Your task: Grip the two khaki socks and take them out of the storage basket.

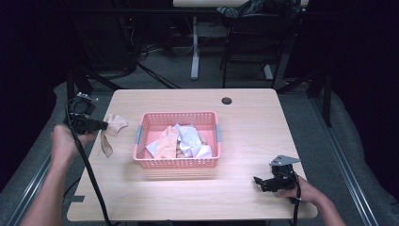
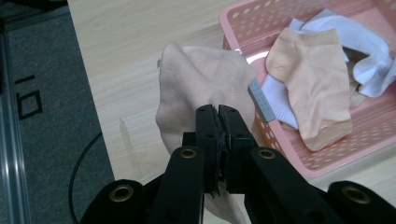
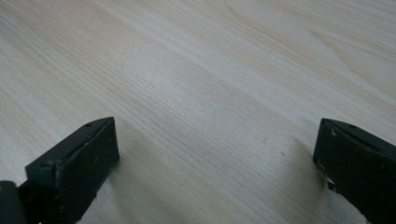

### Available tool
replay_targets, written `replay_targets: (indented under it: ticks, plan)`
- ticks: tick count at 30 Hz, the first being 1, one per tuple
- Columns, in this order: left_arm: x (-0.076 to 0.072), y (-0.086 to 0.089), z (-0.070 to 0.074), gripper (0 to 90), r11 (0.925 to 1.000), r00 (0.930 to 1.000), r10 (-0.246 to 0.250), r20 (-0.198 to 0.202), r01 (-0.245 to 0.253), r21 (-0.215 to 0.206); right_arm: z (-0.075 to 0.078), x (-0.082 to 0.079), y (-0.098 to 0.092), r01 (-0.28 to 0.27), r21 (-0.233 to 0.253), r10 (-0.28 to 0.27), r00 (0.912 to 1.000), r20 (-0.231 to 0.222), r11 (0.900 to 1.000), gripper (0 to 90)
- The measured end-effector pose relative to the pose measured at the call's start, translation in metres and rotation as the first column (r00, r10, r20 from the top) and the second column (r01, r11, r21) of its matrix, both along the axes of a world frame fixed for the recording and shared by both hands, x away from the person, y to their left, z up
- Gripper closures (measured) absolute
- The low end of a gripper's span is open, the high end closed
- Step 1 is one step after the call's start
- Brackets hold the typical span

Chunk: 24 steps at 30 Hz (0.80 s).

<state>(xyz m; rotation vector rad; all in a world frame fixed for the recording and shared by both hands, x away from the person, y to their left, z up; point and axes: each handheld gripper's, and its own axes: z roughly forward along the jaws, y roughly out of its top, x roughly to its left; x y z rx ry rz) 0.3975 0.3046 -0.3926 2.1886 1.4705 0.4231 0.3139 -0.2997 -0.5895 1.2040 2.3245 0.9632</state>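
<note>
My left gripper (image 1: 104,125) (image 2: 217,112) is shut on a beige sock (image 1: 112,129) (image 2: 205,79), which hangs above the table's left side, just left of the pink basket (image 1: 141,162) (image 2: 327,165). In the basket lie another beige sock (image 1: 167,141) (image 2: 310,70) and white socks (image 1: 190,139) (image 2: 369,46). My right gripper (image 1: 257,181) (image 3: 215,158) rests low over bare wood at the front right, jaws wide open with nothing between them.
The wooden table (image 1: 254,122) has a dark cable hole (image 1: 227,100) at the back. A cable (image 1: 87,165) trails from the left gripper across the front left. Grey floor and desk legs (image 1: 195,47) lie beyond the table.
</note>
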Motion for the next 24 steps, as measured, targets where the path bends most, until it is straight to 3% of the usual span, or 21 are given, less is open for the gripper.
replay_targets:
  ticks: [13,24]
  plan:
    - [0.010,0.005,-0.028,86.9,0.9993,0.9978,0.030,-0.059,-0.029,0.026,0.000,0.000,0.000,0.000,0.000,0.000,1.0000,0.000,1.000,0.0]
    - [0.017,0.008,-0.057,86.9,0.9980,0.9913,0.052,-0.120,-0.048,0.043,0.000,0.000,0.000,0.000,0.000,0.000,1.0000,0.000,1.000,0.0]
